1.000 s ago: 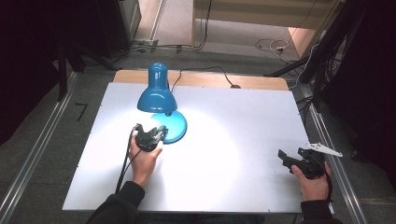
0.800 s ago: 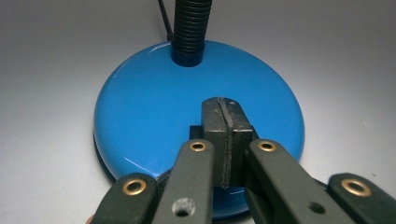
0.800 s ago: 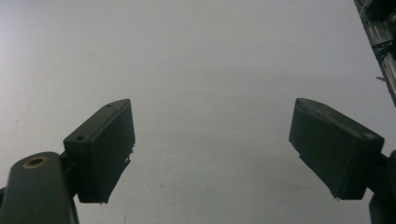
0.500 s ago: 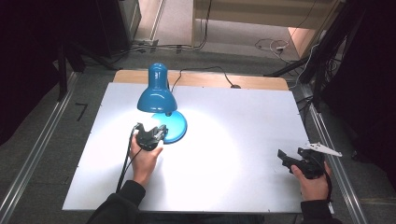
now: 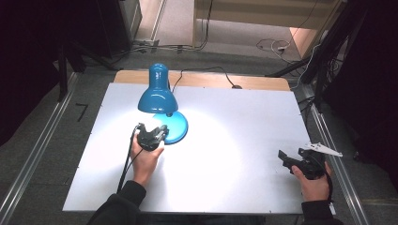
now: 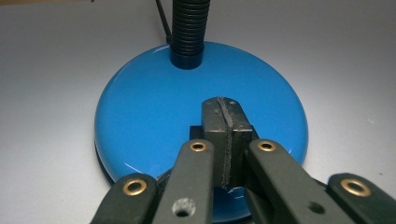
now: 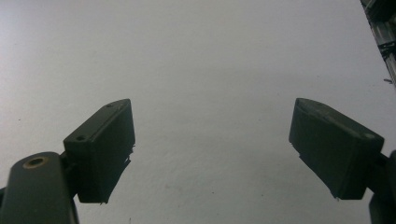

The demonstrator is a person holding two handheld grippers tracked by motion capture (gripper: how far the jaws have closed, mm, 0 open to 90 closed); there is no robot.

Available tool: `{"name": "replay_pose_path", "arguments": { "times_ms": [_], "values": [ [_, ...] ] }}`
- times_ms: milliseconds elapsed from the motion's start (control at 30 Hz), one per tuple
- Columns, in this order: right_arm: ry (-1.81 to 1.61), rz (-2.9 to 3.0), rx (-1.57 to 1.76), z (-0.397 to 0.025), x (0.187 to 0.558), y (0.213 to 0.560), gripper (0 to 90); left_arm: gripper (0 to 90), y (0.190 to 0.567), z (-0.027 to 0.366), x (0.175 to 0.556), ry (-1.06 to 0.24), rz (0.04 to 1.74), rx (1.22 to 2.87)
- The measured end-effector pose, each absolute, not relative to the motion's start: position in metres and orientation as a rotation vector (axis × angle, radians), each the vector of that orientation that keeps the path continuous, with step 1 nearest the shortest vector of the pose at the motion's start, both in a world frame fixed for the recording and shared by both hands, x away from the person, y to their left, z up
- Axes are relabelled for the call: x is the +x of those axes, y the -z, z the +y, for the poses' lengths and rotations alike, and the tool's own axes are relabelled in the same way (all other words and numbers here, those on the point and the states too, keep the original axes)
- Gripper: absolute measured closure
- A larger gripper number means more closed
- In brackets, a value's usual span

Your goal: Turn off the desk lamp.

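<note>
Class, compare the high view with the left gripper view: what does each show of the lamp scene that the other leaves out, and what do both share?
High view alone: the lamp's blue shade, lit and casting a bright pool on the table, and the right gripper with its jaws apart near the right edge. Left gripper view alone: the ribbed black neck entering the base, and the left gripper with its pads pressed together over that base. Both: the round blue lamp base.

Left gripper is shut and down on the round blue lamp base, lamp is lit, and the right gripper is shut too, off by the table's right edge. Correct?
Not quite: the right gripper is open, its jaws wide apart over bare table in the right gripper view. The rest holds: the left gripper is shut over the round blue lamp base, and the lamp is lit.
</note>
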State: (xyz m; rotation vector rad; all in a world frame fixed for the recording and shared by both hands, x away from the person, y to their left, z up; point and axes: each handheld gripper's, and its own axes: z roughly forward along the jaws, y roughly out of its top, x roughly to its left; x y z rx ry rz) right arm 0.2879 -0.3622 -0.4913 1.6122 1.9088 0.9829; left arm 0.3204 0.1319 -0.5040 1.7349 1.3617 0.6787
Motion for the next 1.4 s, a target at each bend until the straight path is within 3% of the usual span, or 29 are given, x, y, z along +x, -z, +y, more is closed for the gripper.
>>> {"name": "replay_pose_path", "arguments": {
  "times_ms": [500,667,733,767,800,867,1400],
  "values": [
    [-0.989,1.897,1.615,-0.365,0.287,0.492,13.0,88.3,0.497,0.142,0.325,-0.642,1.386,1.631],
    [-0.989,1.898,1.615,-0.365,0.287,0.491,13.0,67.0,0.494,0.152,0.326,-0.561,1.42,1.59],
    [-0.99,1.896,1.616,-0.365,0.287,0.491,13.0,64.3,0.493,0.154,0.326,-0.553,1.422,1.586],
    [-0.989,1.897,1.615,-0.365,0.287,0.491,13.0,57.1,0.493,0.155,0.325,-0.557,1.425,1.585],
    [-0.989,1.897,1.615,-0.365,0.287,0.491,13.0,57.1,0.492,0.156,0.325,-0.558,1.425,1.586],
    [-0.992,1.898,1.615,-0.365,0.287,0.491,13.0,46.7,0.491,0.157,0.325,-0.564,1.44,1.578],
    [-0.991,1.898,1.617,-0.365,0.286,0.491,13.0,28.6,0.488,0.165,0.317,-0.588,1.423,1.575]
  ]
}}
